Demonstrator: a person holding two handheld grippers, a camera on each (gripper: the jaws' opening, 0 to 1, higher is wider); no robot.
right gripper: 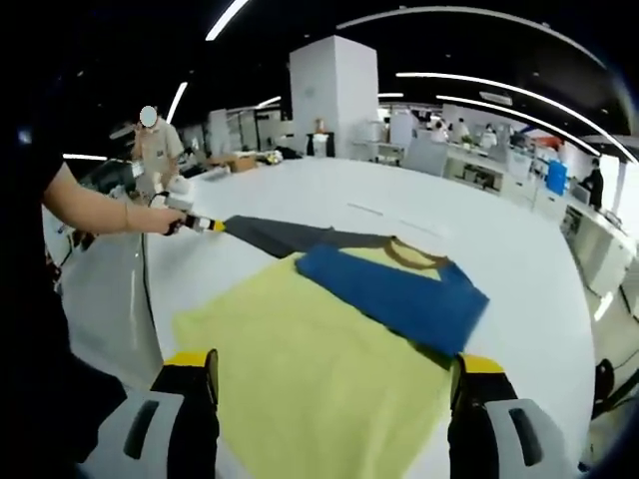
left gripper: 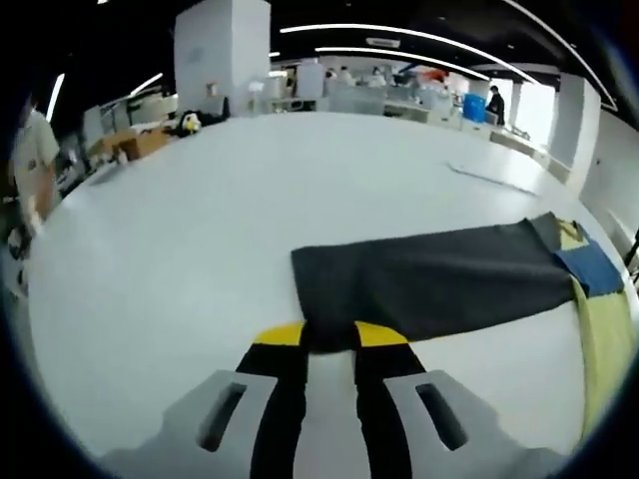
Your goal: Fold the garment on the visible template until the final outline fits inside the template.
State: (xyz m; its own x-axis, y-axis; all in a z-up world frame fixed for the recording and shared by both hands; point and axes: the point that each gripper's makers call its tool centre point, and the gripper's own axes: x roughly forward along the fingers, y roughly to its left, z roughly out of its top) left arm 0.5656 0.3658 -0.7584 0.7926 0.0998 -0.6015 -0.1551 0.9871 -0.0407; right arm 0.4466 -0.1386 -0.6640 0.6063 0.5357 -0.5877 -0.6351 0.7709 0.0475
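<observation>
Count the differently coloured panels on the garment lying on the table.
3 visible: the yellow body nearest the right gripper, the blue sleeve folded across it, and the dark grey sleeve pinched by the left gripper. More may be folded underneath.

The yellow body of the colour-block cotton garment (left gripper: 606,339) runs off the left gripper view's right edge; its dark grey sleeve's (left gripper: 429,284) near hem disappears between that gripper's yellow-tipped jaws
</observation>
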